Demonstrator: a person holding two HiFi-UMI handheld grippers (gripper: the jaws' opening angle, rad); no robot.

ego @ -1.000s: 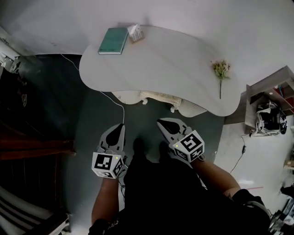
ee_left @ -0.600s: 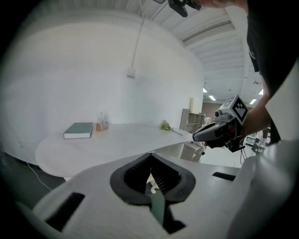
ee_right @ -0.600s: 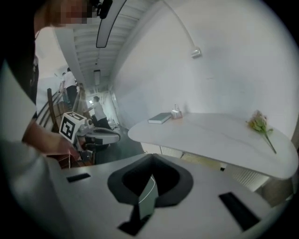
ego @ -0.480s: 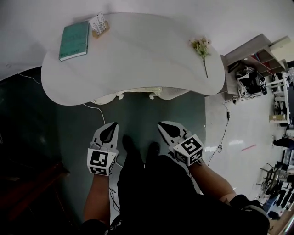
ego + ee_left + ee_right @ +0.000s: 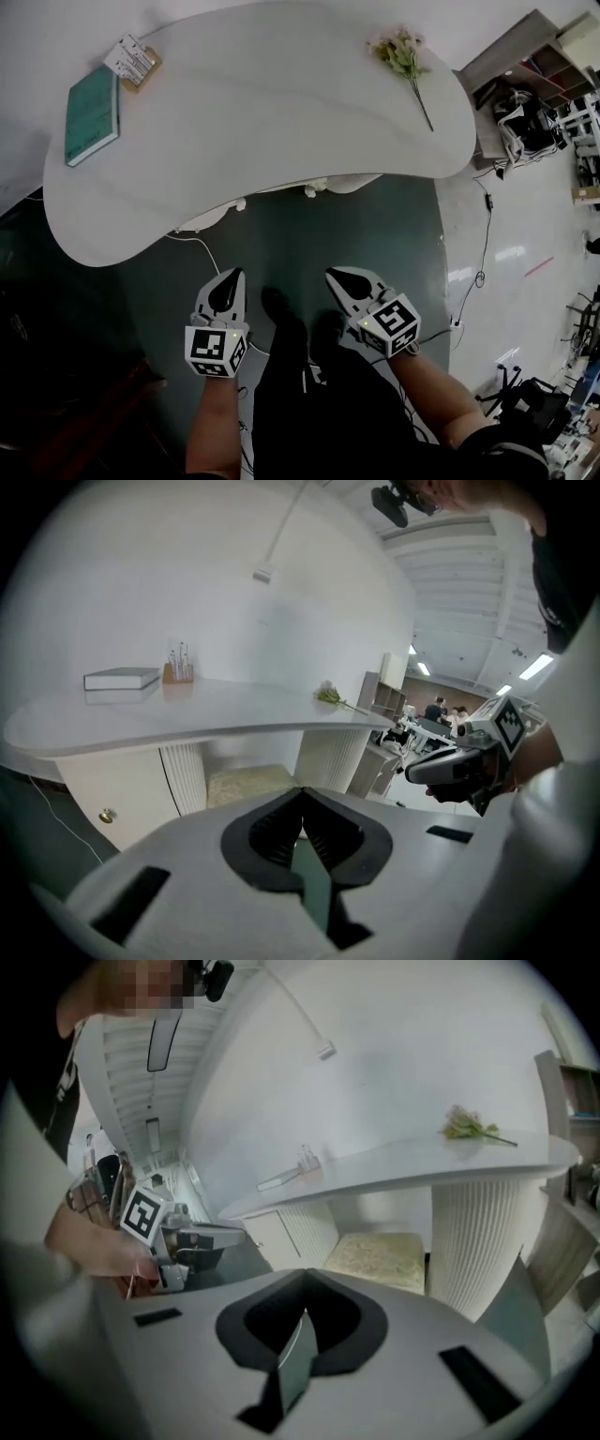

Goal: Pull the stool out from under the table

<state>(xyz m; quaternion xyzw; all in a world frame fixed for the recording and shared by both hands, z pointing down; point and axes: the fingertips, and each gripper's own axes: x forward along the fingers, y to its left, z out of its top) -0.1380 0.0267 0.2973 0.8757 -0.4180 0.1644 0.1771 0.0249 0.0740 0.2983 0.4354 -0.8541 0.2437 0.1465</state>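
Note:
The stool is tucked under the white table [image 5: 281, 103]; from above only its white carved front edge [image 5: 317, 186] shows. Its beige cushion [image 5: 246, 784] lies ahead of my left gripper, between the table's fluted supports, and the right gripper view shows that cushion [image 5: 377, 1255] too. My left gripper [image 5: 231, 275] and right gripper [image 5: 334, 275] hang side by side over the dark green floor, short of the table's front edge. Both are shut with nothing between the jaws. Neither touches the stool.
On the table lie a teal book [image 5: 91, 116], a small holder [image 5: 135, 62] and a flower sprig [image 5: 403, 56]. A white cable [image 5: 208, 255] runs over the floor near the left gripper. Fluted supports [image 5: 469, 1241] flank the stool. Shelves and clutter [image 5: 530, 103] stand at the right.
The table has grown larger in the head view and swung round as the camera came lower and closer. Both grippers stay shut, side by side before the table.

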